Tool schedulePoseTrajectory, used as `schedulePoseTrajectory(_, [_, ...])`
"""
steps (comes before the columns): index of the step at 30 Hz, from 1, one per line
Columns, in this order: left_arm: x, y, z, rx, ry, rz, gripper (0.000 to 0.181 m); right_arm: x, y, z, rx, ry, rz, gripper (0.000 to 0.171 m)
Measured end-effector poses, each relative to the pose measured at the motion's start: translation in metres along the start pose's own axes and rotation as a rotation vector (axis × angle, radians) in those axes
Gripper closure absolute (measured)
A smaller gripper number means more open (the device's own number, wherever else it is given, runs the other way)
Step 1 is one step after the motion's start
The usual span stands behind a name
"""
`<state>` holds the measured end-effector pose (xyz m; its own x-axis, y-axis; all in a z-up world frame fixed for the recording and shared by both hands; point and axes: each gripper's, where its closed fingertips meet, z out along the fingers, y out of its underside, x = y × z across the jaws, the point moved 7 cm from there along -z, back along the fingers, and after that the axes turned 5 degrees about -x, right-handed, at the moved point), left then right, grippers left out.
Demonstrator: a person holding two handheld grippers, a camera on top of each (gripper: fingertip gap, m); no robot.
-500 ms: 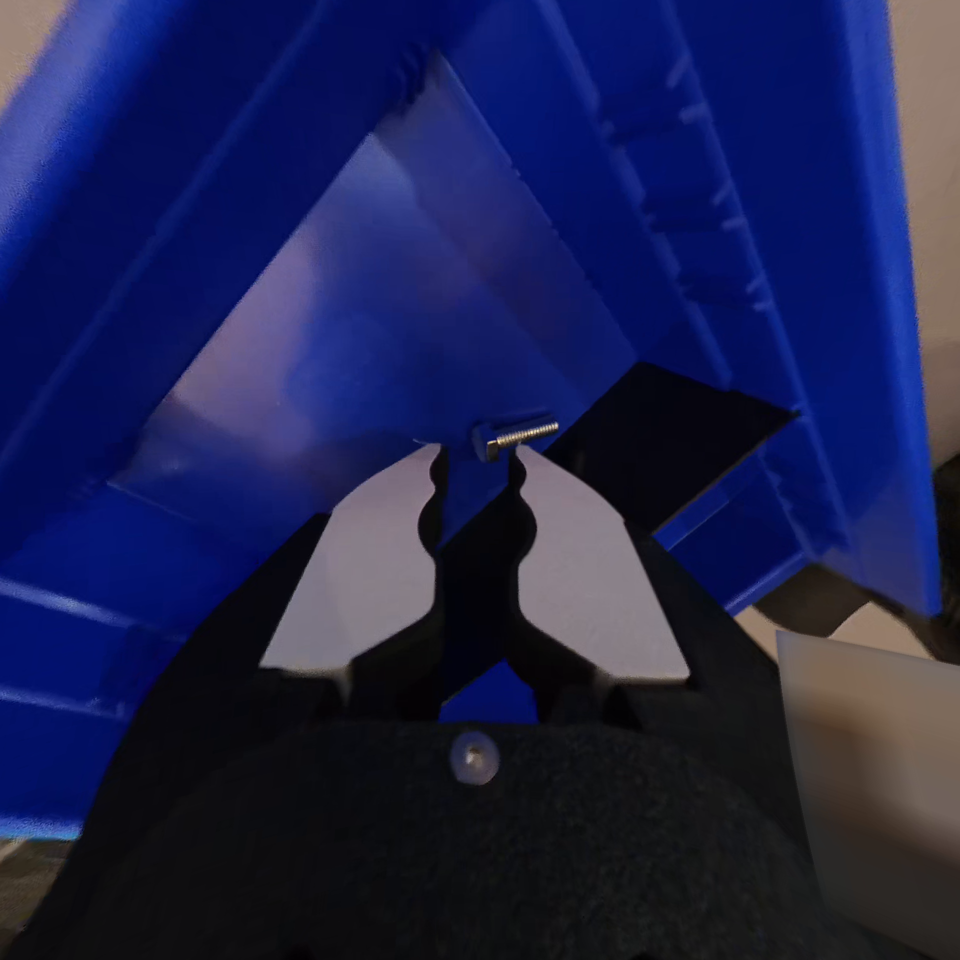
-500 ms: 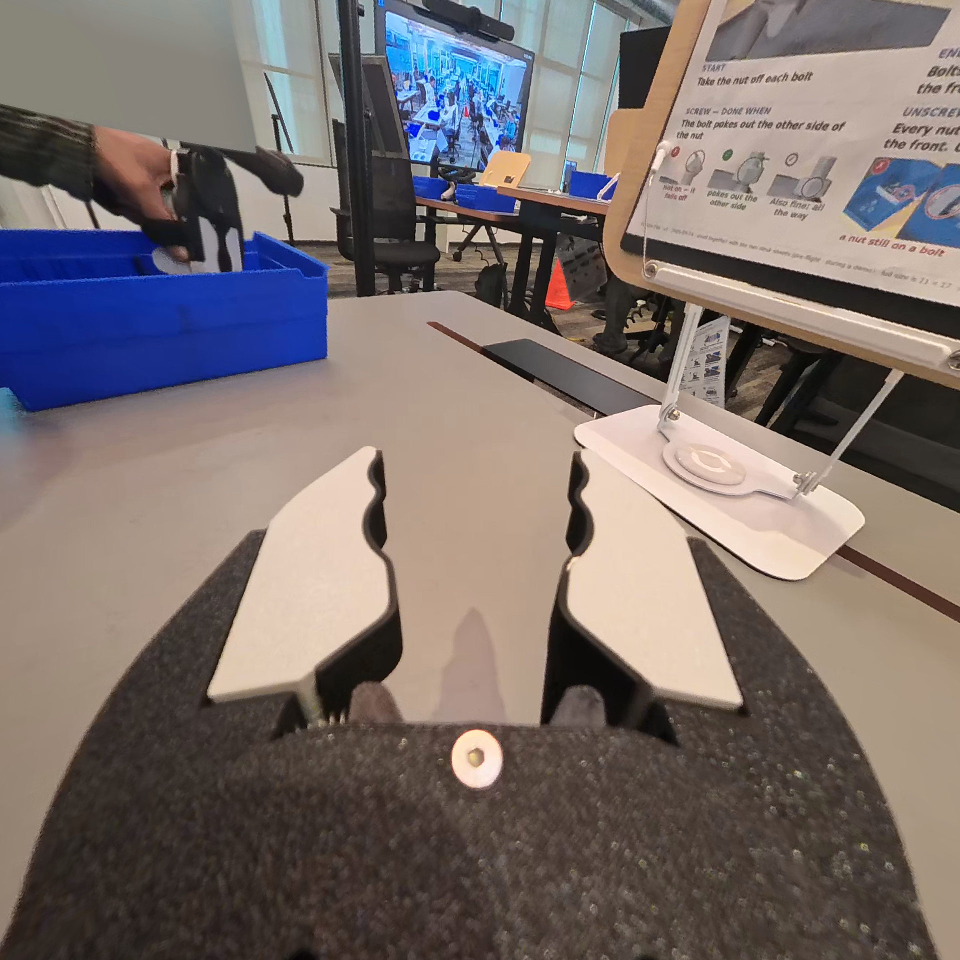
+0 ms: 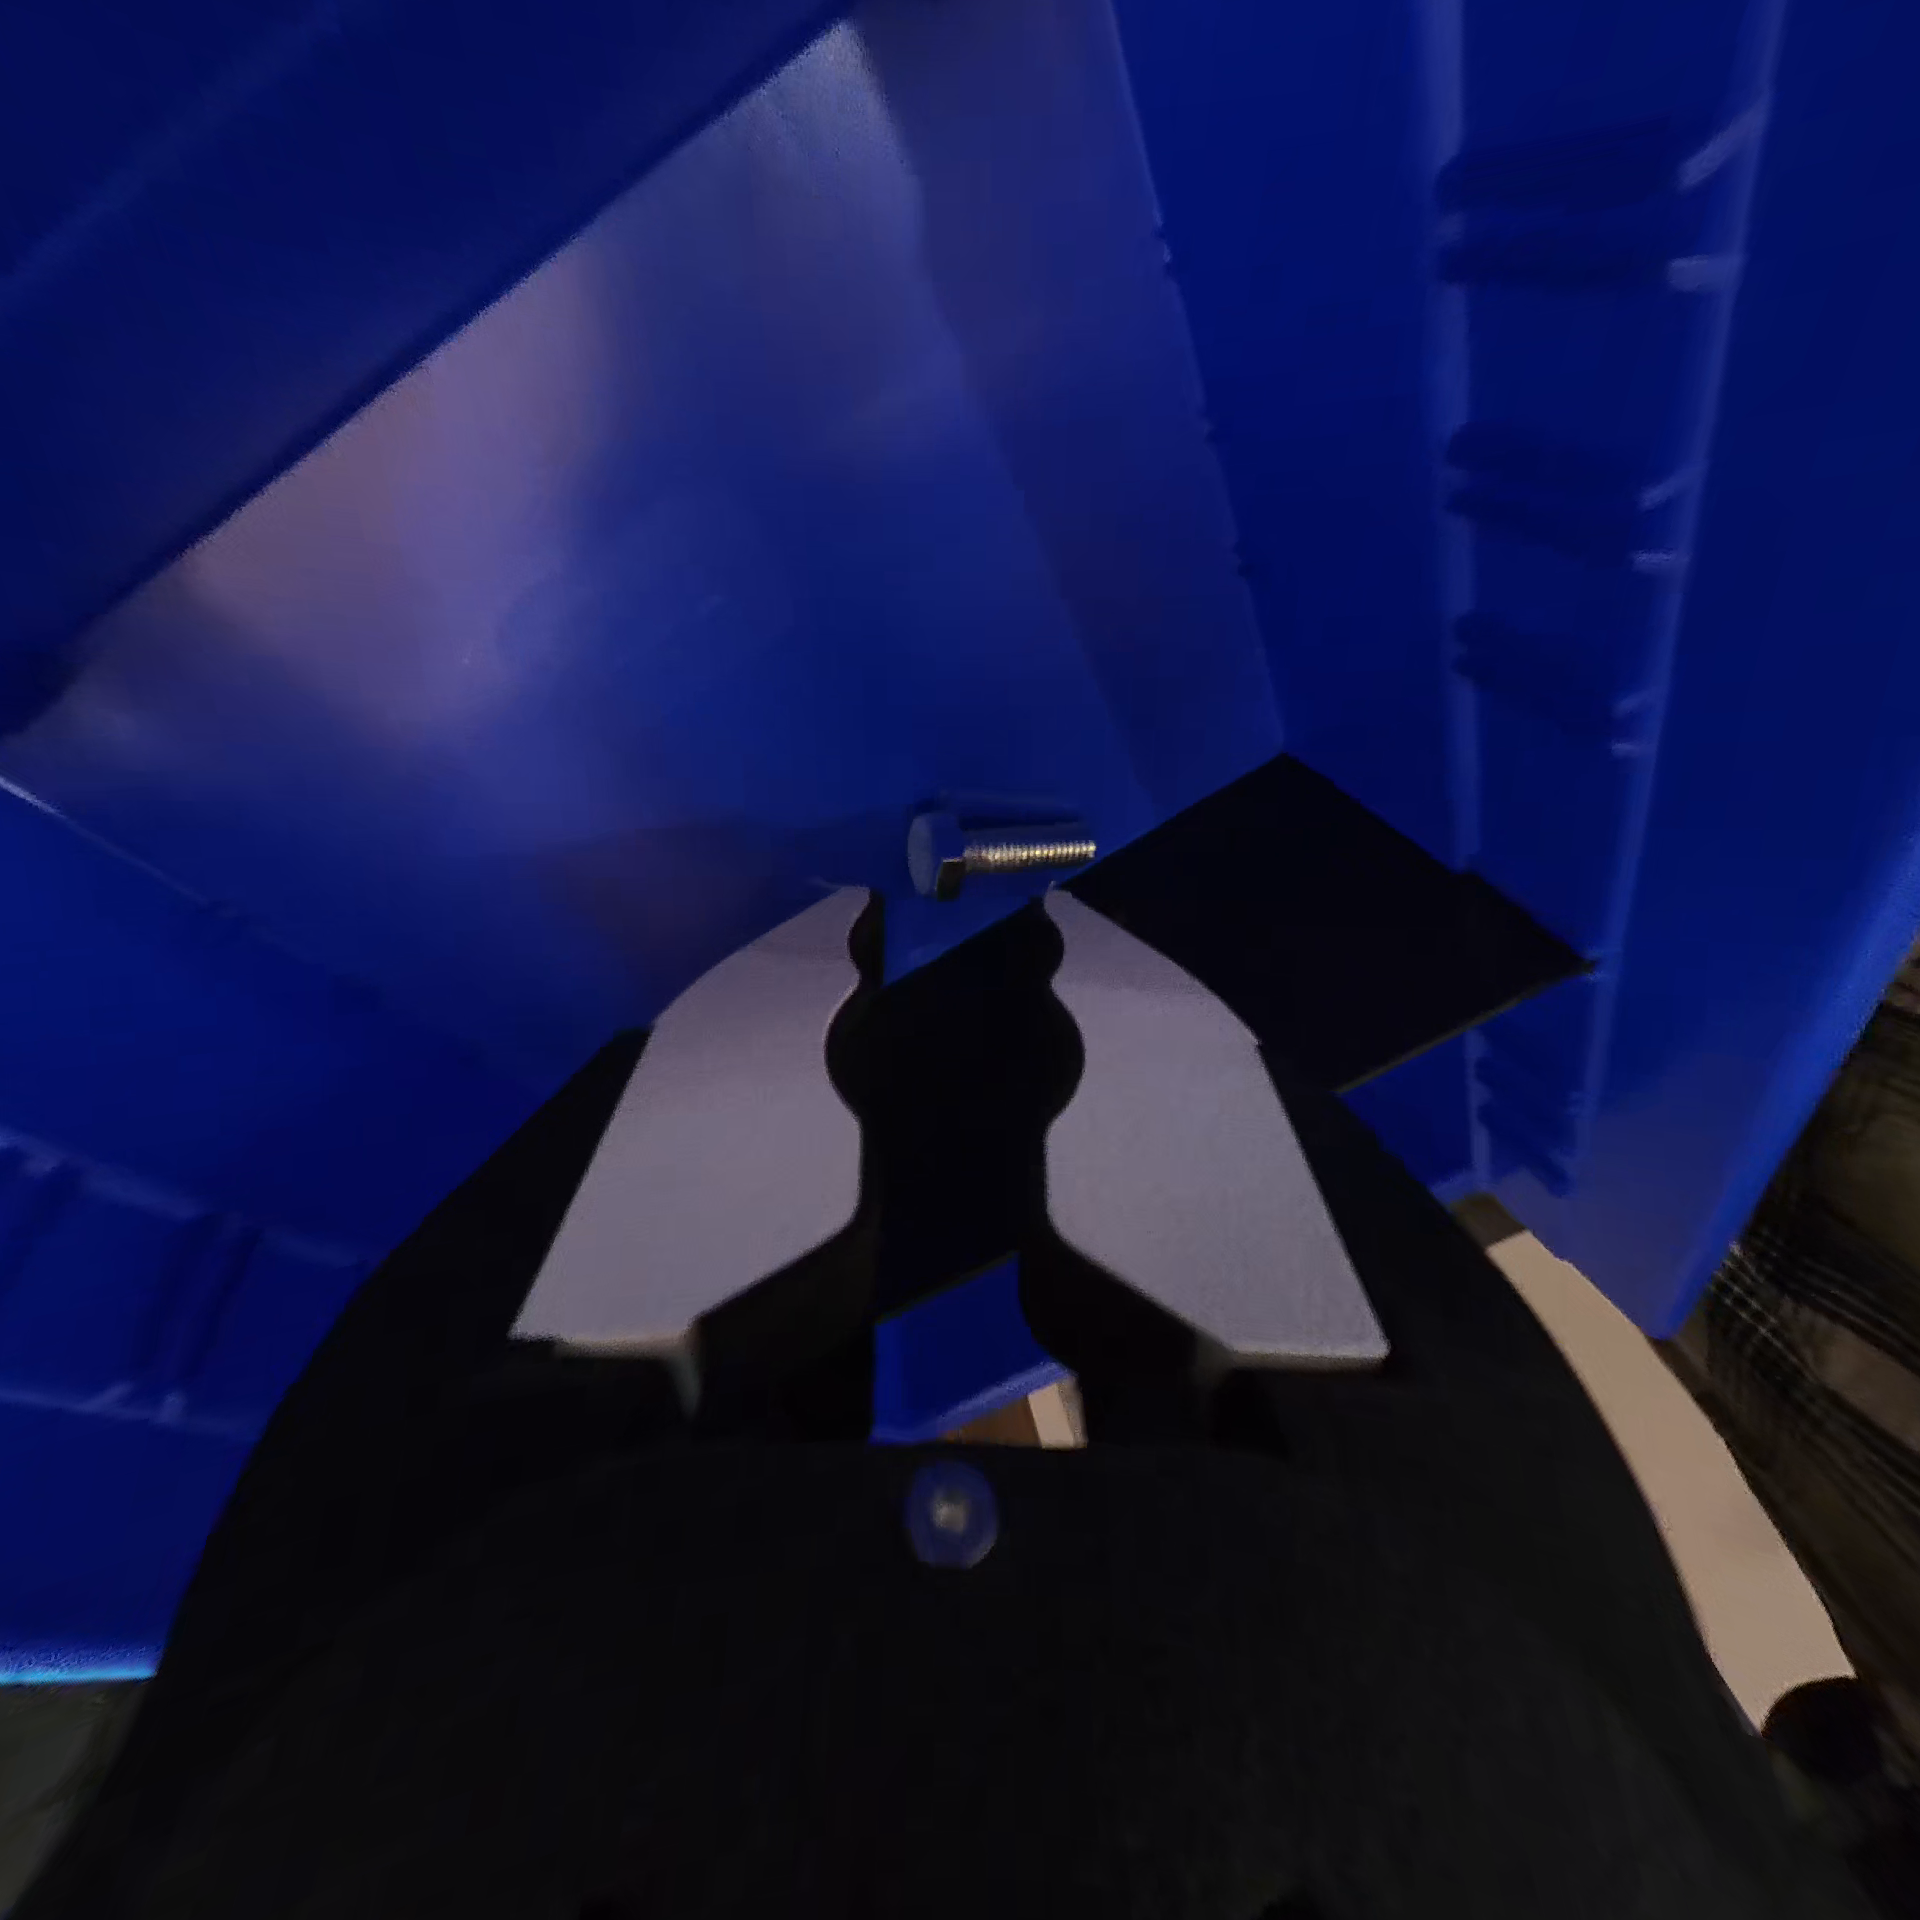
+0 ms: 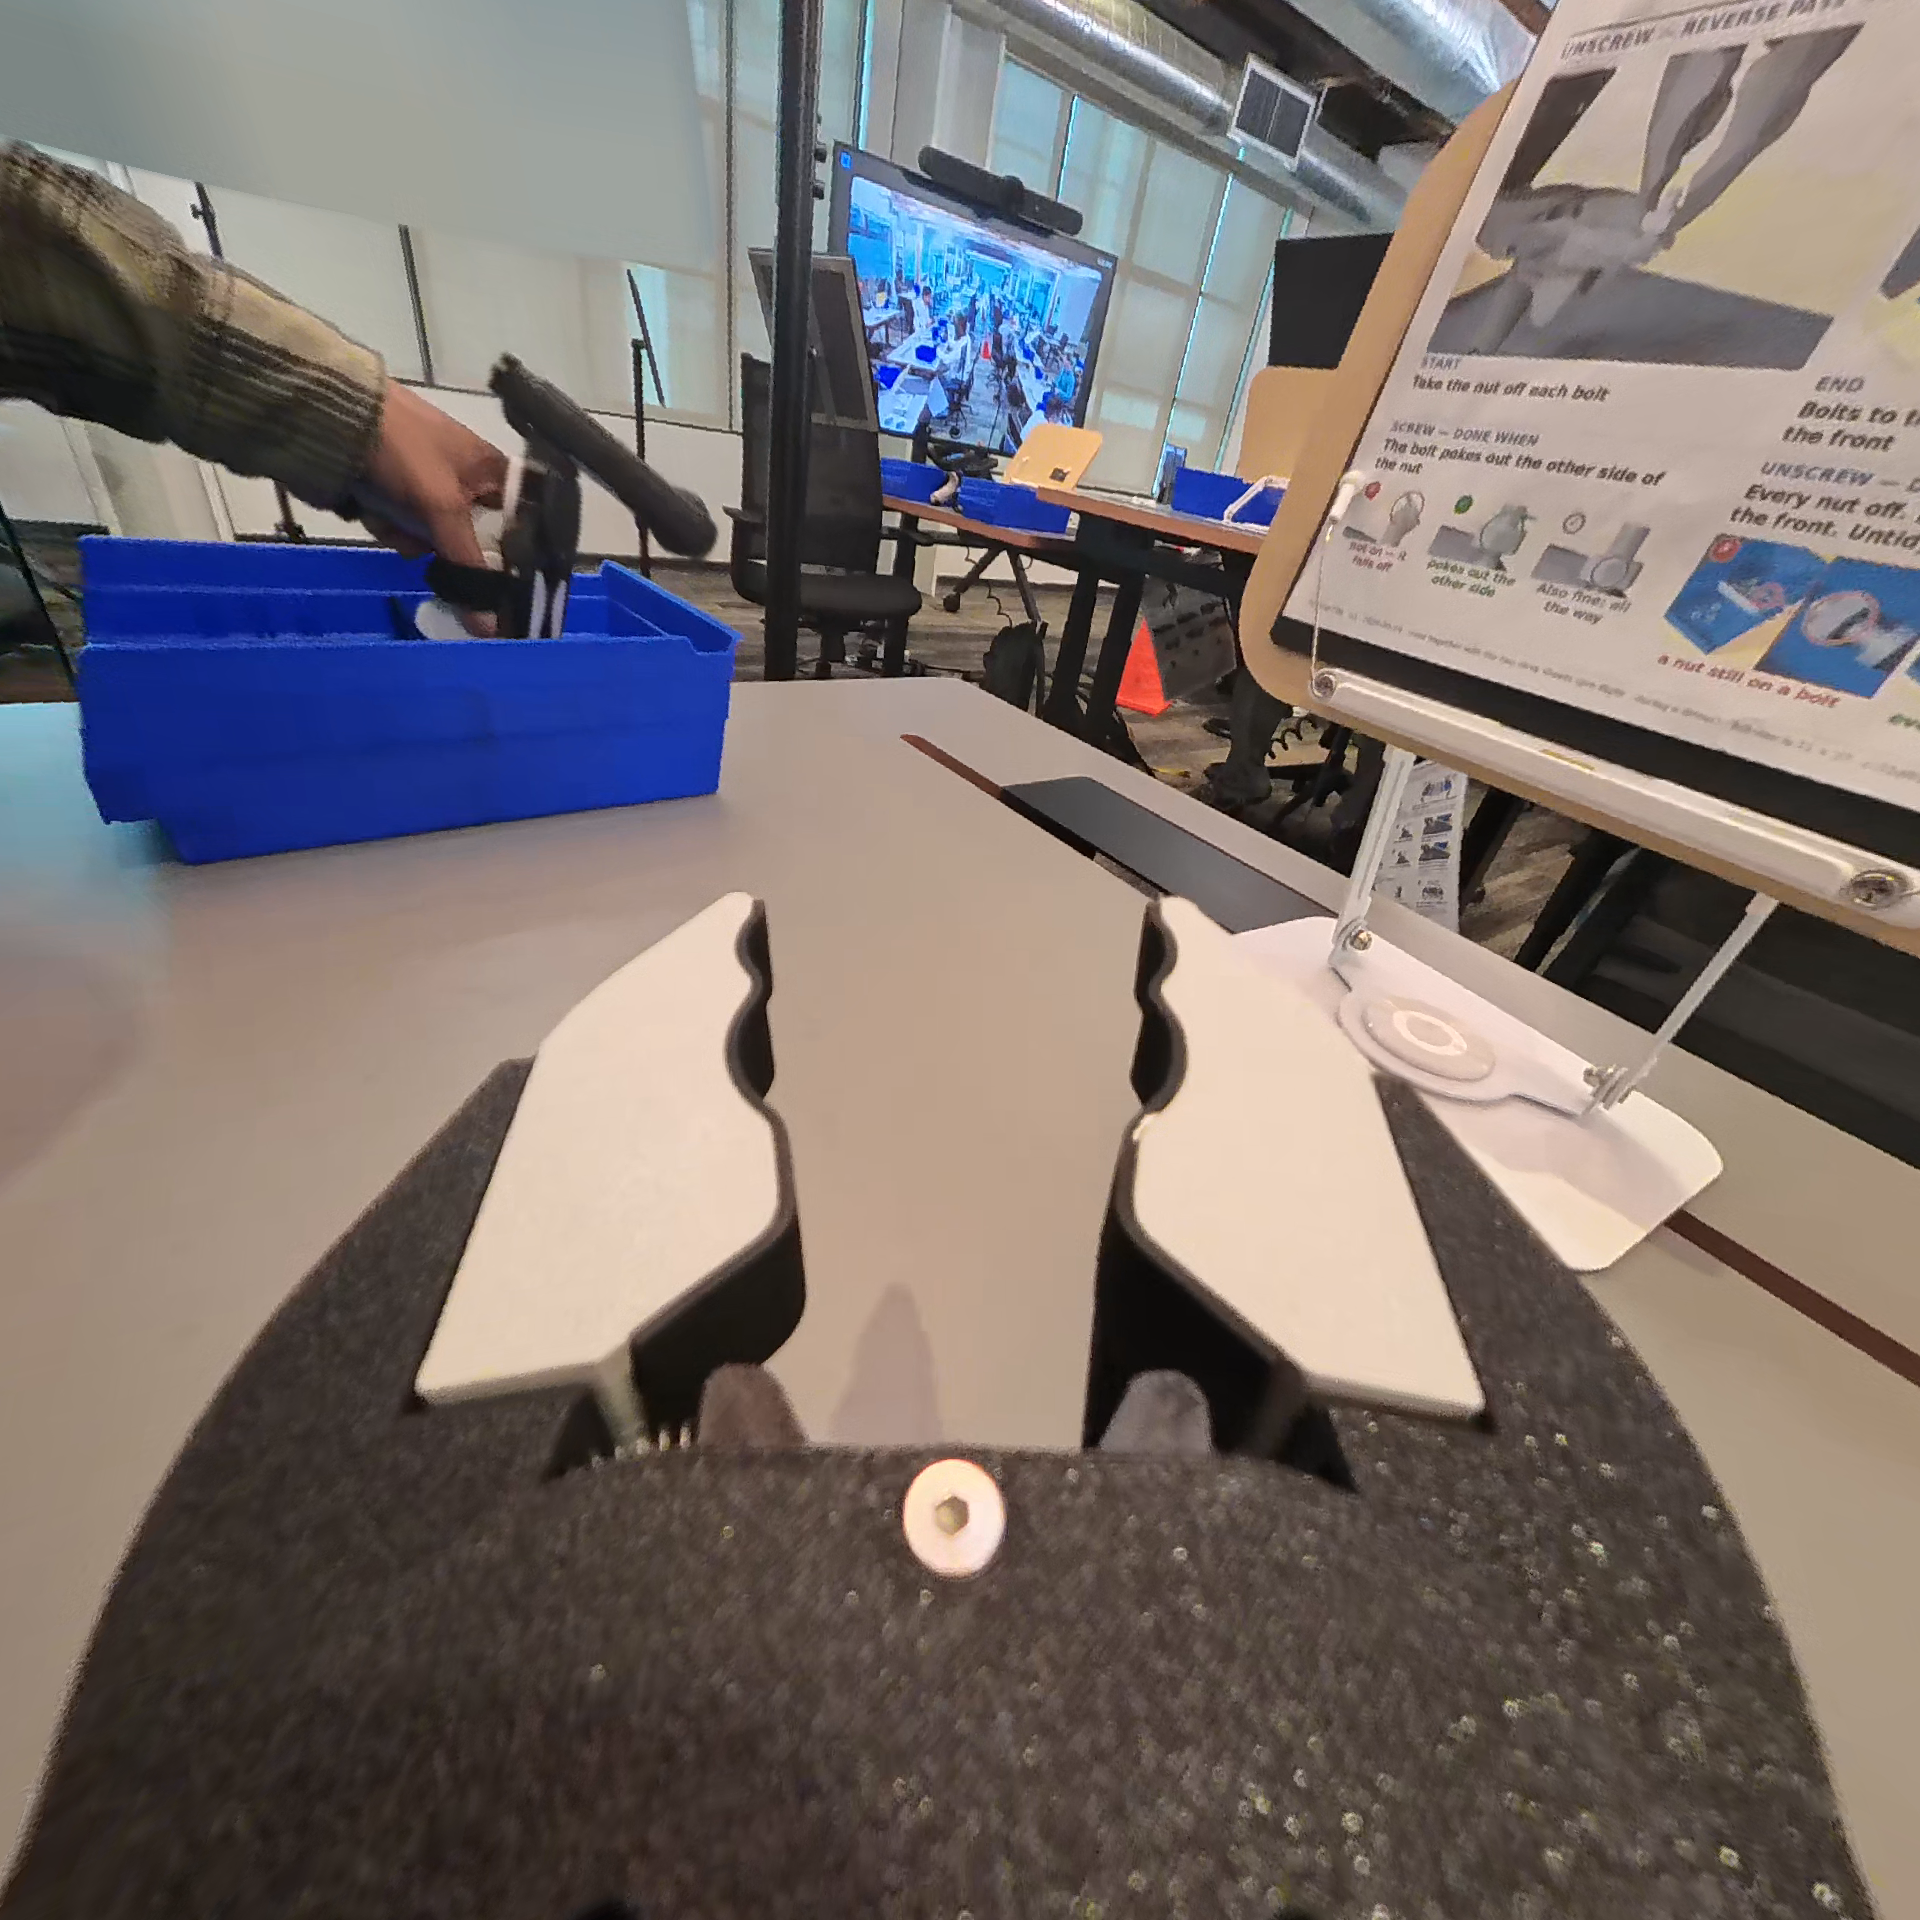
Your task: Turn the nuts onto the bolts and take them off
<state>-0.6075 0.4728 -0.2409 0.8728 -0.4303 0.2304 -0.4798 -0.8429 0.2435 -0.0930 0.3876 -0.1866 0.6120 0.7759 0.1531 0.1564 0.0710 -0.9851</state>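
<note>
Closer now, the left gripper (image 3: 961, 902), jaws parted, reaches one bolt (image 3: 995, 854) in one blue bin (image 3: 623, 520); right gripper (image 4: 954, 971) gapes, holding nothing.

Left gripper (image 3: 961, 902) angled steeply down, its 2 fingers (image 3: 727, 1122) parted by a narrow gap, nothing between the tips. Gripped by a hand (image 4: 447, 488) on an outstretched arm in a knitted sleeve (image 4: 156, 343). Right gripper (image 4: 954, 935) held low and level, its 2 fingers (image 4: 623, 1143) spread wide, nothing between them.
</note>
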Motion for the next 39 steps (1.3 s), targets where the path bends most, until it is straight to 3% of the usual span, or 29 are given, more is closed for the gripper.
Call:
schedulePoseTrajectory(13, [-0.002, -0.01, 0.014, -0.163, -0.039, 0.113, 0.163, -0.001, 0.0, 0.001, 0.004, -0.005, -0.015, 0.103])
schedulePoseTrajectory(27, [-0.001, -0.009, 0.015, -0.15, -0.103, 0.173, 0.173, 0.001, -0.002, -0.002, 0.024, 0.005, -0.005, 0.103])
schedulePoseTrajectory(39, [-0.003, 0.002, -0.005, -0.064, -0.124, 0.152, 0.174, 0.0, -0.005, -0.003, 0.041, -0.006, 0.007, 0.104])
